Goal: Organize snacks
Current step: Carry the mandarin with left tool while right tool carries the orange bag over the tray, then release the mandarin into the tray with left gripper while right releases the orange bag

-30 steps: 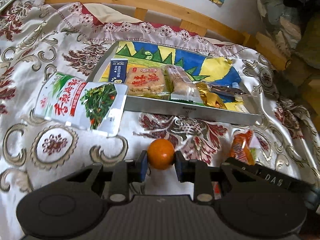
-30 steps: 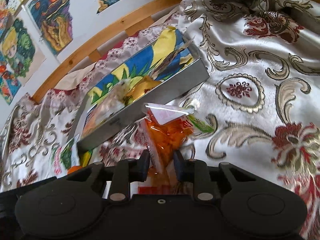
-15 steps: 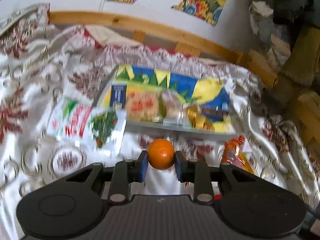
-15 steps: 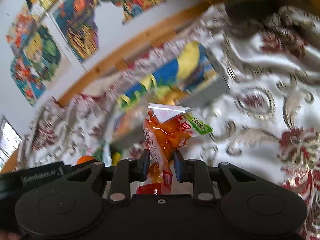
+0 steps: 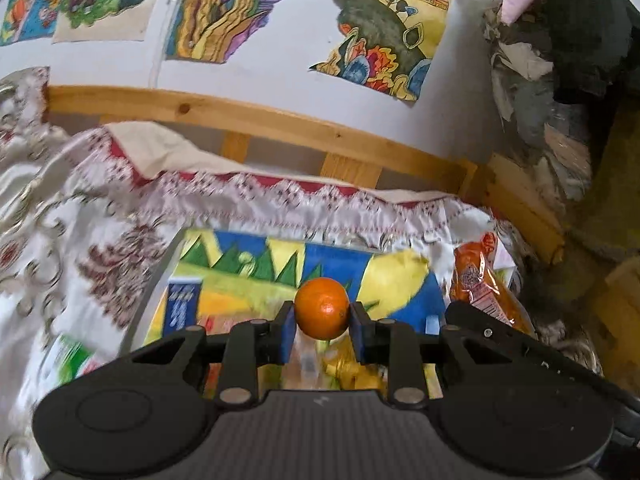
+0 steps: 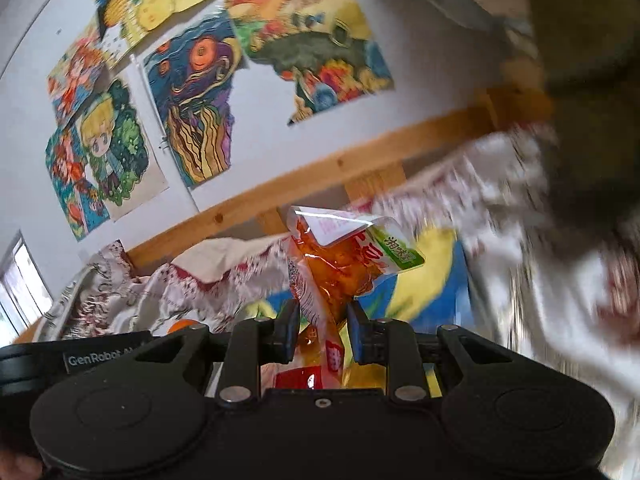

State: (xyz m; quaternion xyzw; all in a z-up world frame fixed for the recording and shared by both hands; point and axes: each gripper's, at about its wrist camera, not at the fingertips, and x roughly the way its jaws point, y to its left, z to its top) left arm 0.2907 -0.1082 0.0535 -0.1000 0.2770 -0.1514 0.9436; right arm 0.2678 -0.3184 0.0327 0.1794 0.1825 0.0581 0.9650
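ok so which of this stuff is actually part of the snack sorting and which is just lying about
Part of the job:
- small round orange fruit, gripped in the left tool
- clear orange snack packet, gripped in the right tool
- colourful flat metal-sided tray
- blue carton in the tray

Lying about:
- patterned satin cloth
- wall drawings
- wooden rail

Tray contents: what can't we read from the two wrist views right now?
- Left wrist: near half of the tray is hidden behind the left gripper and its orange; the blue carton is motion-blurred.
- Right wrist: tray mostly hidden by the right gripper and its orange packet; the bedspread is smeared.
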